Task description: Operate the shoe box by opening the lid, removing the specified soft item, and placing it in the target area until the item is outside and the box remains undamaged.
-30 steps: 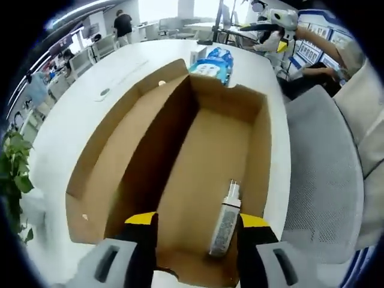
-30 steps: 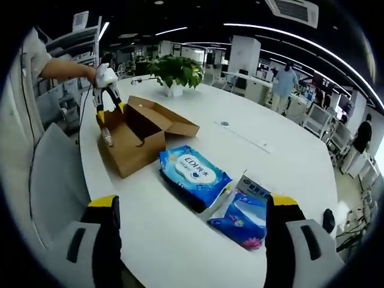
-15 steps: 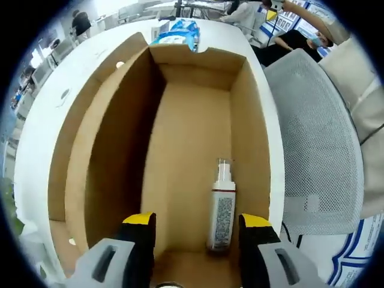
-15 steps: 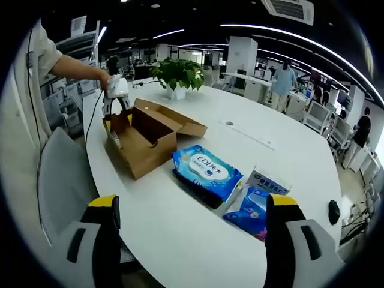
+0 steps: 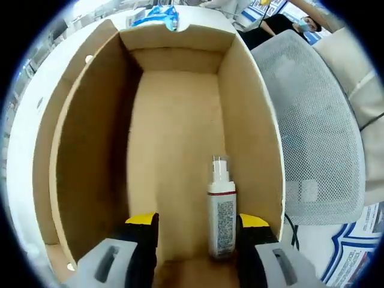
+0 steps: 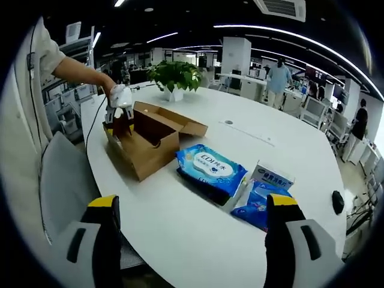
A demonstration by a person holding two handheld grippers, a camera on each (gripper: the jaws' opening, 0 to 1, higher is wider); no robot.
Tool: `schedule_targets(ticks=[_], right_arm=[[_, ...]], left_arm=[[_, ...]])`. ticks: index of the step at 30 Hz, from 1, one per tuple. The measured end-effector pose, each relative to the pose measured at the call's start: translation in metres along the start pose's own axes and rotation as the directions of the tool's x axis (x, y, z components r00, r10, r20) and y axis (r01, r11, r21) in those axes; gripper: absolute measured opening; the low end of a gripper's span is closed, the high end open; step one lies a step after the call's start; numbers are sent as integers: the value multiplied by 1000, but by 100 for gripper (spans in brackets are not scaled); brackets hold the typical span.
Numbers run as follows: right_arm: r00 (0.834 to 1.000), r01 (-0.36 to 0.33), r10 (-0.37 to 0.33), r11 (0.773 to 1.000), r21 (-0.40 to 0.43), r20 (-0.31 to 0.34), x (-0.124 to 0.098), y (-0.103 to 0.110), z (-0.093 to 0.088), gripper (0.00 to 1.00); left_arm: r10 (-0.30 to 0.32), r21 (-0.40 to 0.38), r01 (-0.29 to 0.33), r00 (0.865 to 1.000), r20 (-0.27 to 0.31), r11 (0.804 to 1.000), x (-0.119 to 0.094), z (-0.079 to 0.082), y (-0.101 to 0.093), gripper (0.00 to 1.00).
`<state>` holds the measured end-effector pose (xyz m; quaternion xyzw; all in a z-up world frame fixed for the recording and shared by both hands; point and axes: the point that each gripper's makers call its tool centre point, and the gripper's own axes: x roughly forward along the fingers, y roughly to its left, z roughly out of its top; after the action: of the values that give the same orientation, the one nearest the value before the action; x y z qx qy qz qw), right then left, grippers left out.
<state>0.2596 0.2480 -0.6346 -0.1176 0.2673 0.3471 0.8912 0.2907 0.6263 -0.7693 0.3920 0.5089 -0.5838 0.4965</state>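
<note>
Left gripper (image 5: 191, 223) is spread wide, down inside the open box (image 5: 84, 138), with a little spray bottle (image 5: 221, 213) lying near its right jaw. Right gripper (image 6: 191, 204) hangs spread over the table's (image 6: 180, 240) near edge.

A potted plant (image 6: 175, 74) is seen on a white table (image 6: 180, 216), where blue wipes packs (image 6: 211, 171) are laid beside a small carton (image 6: 272, 178); a grey mesh chair (image 5: 321, 126) is drawn alongside.
</note>
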Motion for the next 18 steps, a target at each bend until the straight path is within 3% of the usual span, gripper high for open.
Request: schedule_targets(ticks=[6, 10, 12, 18], right_arm=[[999, -25, 25, 1000, -9, 31, 7, 13, 9, 96], [998, -45, 45, 999, -14, 33, 12, 21, 11, 96], [997, -61, 61, 998, -17, 37, 13, 26, 13, 90], [996, -85, 86, 996, -28, 38, 21, 37, 15, 89]], left_arm=[[32, 19, -32, 999, 17, 999, 3, 1, 5, 50], [39, 28, -40, 999, 22, 999, 6, 0, 3, 40], [42, 32, -43, 999, 25, 999, 7, 1, 1, 34], [56, 50, -58, 998, 41, 997, 13, 6, -2, 29]])
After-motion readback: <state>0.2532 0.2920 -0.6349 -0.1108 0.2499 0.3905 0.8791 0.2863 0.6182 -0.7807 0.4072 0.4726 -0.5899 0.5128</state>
